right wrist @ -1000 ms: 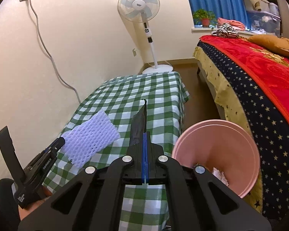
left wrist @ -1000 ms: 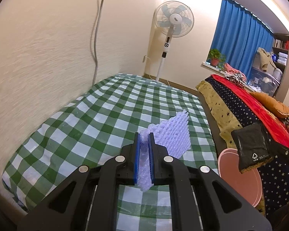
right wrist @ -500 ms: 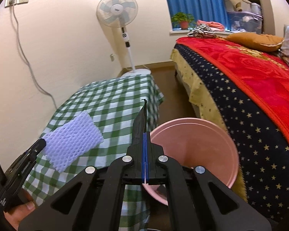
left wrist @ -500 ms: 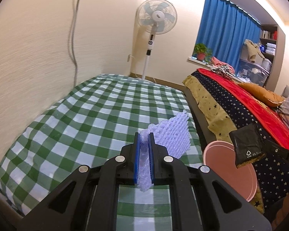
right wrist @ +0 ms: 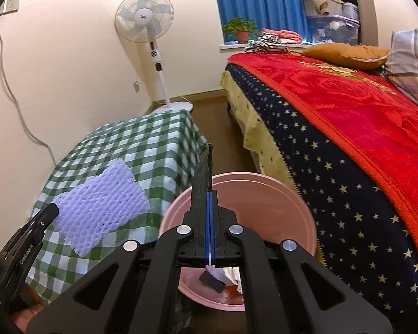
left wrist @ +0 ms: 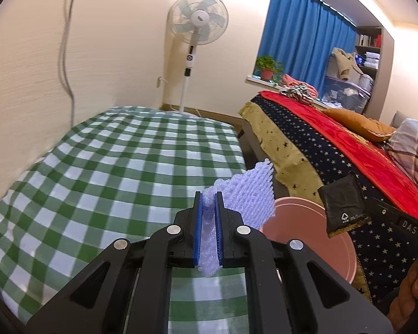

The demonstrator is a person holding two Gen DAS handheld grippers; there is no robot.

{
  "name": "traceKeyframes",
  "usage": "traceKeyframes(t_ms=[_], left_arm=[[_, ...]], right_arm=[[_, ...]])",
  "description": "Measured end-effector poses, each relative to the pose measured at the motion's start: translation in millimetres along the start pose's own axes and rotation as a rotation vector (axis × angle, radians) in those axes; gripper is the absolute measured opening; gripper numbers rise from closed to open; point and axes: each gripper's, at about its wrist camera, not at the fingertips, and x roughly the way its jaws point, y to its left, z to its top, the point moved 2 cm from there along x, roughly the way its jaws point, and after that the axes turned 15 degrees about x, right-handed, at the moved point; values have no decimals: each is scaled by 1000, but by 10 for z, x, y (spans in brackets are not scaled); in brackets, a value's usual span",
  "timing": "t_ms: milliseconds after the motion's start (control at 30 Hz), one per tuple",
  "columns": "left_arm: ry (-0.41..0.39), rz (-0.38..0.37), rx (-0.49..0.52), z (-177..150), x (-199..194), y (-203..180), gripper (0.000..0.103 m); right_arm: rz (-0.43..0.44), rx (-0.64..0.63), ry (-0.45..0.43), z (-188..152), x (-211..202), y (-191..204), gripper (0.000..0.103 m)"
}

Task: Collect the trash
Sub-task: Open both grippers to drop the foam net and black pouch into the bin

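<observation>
Carrying trash to the pink bin (right wrist: 264, 194): right gripper (right wrist: 210, 222) pinches a black wrapper (right wrist: 202, 178) over its rim, left gripper (left wrist: 208, 231) clamps white foam netting (left wrist: 248, 197) beside it, probably for dropping in.

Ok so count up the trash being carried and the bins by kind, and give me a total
White foam net, in the left gripper: 1
Black wrapper, in the right gripper: 1
Pink bin: 1
Total: 3
</observation>
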Motion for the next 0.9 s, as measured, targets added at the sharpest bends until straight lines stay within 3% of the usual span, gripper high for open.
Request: traceKeyframes(t_ms=[900], left_arm=[[66,-199,48,45,647,-824,9]], right_arm=[[-110,56,-12,100,90,-362,0]])
